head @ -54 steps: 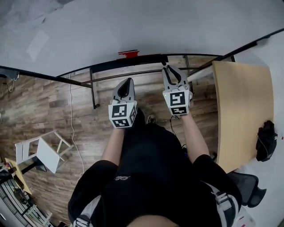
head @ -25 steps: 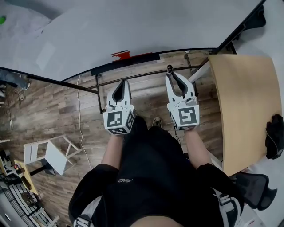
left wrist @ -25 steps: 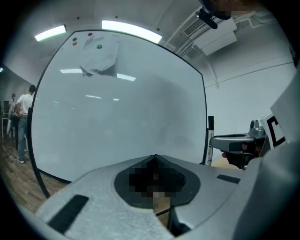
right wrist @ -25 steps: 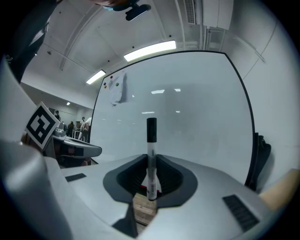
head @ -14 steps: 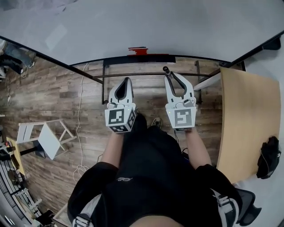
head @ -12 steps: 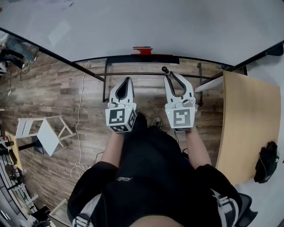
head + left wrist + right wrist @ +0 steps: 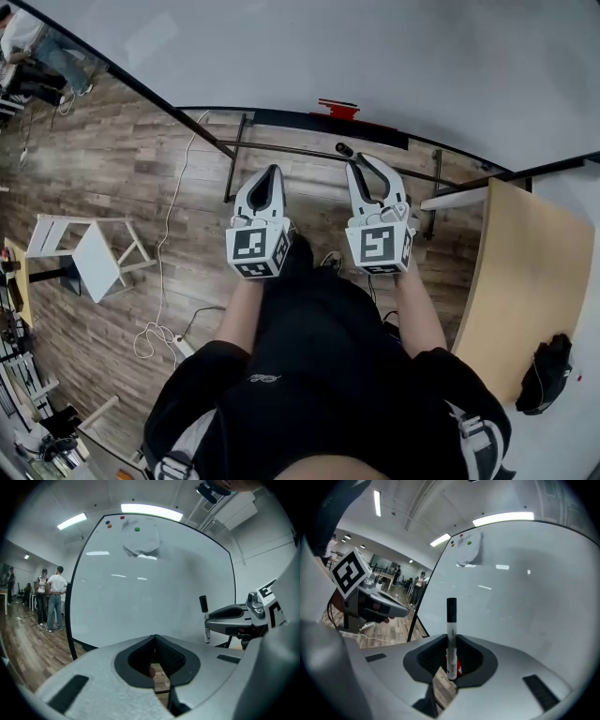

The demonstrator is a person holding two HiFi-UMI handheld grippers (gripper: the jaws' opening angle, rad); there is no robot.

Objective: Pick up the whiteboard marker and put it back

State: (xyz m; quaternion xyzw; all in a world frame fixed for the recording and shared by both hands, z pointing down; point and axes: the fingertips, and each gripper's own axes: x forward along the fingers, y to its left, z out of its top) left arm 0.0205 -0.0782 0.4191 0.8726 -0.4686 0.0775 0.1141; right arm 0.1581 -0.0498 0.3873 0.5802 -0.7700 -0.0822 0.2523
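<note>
A white whiteboard marker [image 7: 451, 641] with a black cap stands upright between the jaws of my right gripper [image 7: 451, 665], which is shut on its lower barrel. From the head view, only the cap of the marker [image 7: 343, 149] shows beyond the right gripper [image 7: 362, 165], just short of the whiteboard's black tray [image 7: 300, 119]. The left gripper [image 7: 272, 173] is shut and holds nothing, level with the right one. Seen from the left gripper [image 7: 154, 641], the marker [image 7: 205, 620] sticks up at the right. The whiteboard [image 7: 525, 588] fills the space ahead.
A red eraser [image 7: 337, 106] sits on the tray. A wooden table [image 7: 525, 272] stands at the right with a black object [image 7: 539, 375] on it. A white stool [image 7: 84, 258] and a cable [image 7: 173, 225] lie on the floor at left. People [image 7: 51, 597] stand far left.
The head view has swung, so the whiteboard's lower edge now runs slanted and the table sits lower right. Both grippers keep their places side by side, and the right stays shut on the marker.
</note>
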